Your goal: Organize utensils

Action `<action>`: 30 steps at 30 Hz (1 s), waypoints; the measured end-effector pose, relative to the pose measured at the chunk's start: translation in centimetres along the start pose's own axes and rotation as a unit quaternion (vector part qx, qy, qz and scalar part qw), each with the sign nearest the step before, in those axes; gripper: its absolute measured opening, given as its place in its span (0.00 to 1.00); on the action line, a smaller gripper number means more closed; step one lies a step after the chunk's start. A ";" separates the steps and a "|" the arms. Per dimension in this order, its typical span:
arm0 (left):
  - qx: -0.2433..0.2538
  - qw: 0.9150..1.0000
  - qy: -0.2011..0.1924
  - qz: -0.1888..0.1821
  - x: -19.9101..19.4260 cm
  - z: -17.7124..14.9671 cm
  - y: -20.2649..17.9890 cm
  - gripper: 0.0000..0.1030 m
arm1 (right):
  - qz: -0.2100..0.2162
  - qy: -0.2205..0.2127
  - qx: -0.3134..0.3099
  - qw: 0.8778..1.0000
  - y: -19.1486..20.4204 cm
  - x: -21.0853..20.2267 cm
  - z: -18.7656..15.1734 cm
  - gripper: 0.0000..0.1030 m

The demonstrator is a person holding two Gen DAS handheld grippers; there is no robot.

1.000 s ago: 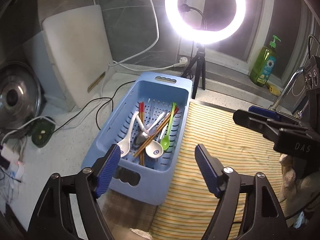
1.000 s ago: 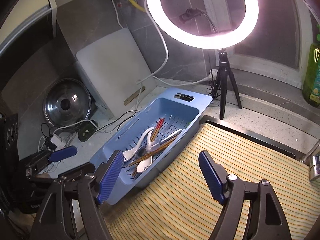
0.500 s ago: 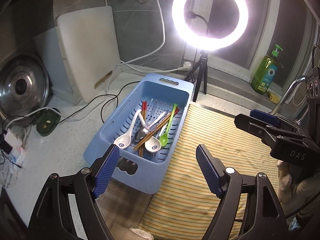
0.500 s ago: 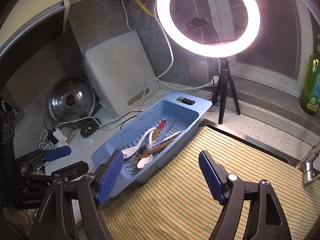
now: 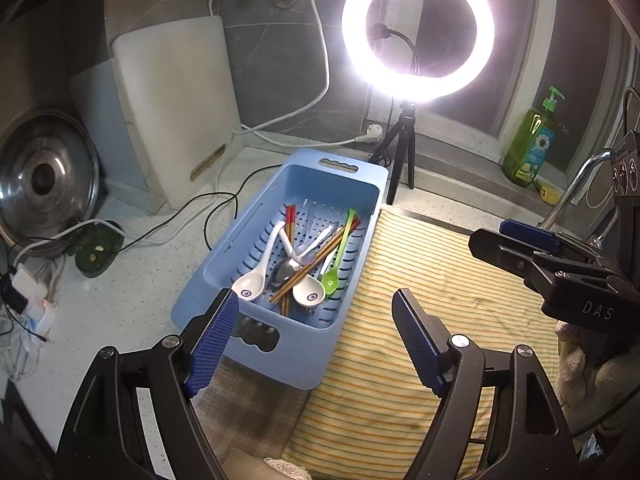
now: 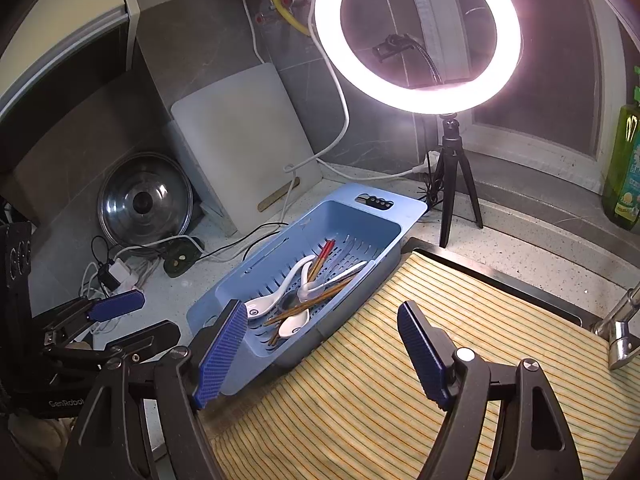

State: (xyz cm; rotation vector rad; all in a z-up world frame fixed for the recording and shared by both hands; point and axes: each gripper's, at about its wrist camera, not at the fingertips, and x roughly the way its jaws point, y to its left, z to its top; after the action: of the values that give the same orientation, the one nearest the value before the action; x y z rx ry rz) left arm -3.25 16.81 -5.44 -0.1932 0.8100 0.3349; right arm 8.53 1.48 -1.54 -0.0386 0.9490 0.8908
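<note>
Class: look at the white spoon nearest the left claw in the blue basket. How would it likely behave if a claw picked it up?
The white spoon looks glazed, probably ceramic, so likely stiff, slippery and chippable. Its handle lies among chopsticks and other spoons, so lifting may drag neighbours. Its heavy-looking bowl might tilt it downward.

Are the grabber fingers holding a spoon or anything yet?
No, nothing is held. The left gripper and right gripper are both open and empty. The spoons and chopsticks lie in the blue basket.
</note>
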 end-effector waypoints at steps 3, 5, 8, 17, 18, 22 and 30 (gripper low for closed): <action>0.001 1.000 0.001 -0.001 -0.1 0.0 -0.1 0.77 | 0.000 0.000 0.001 1.000 0.1 0.0 -0.1 0.72; 0.001 1.000 0.002 -0.001 -0.1 -0.1 -0.1 0.77 | 0.000 0.001 0.000 1.000 0.2 -0.1 -0.2 0.72; 0.000 1.000 0.002 0.000 -0.2 -0.2 -0.1 0.77 | 0.000 0.003 0.002 1.000 0.3 -0.1 -0.2 0.72; 0.003 1.000 0.001 0.004 -0.4 -0.3 -0.1 0.77 | 0.002 0.002 0.003 1.000 0.5 -0.4 -0.6 0.72; 0.003 1.000 0.001 0.004 -0.4 -0.3 -0.1 0.77 | 0.002 0.002 0.003 1.000 0.6 -0.5 -0.7 0.72; 0.002 1.000 0.002 0.004 -0.5 -0.4 -0.1 0.77 | 0.004 0.005 0.006 1.000 0.5 -0.4 -0.7 0.72; 0.009 1.000 0.003 0.009 -0.5 -0.6 -0.7 0.78 | 0.002 0.012 0.011 1.000 0.1 -0.4 -1.0 0.72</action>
State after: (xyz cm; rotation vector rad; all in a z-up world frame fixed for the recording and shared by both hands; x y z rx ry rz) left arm -3.72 15.86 -5.46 -0.1706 0.8197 0.3435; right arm 7.69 0.87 -1.80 -0.0278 0.9821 0.8848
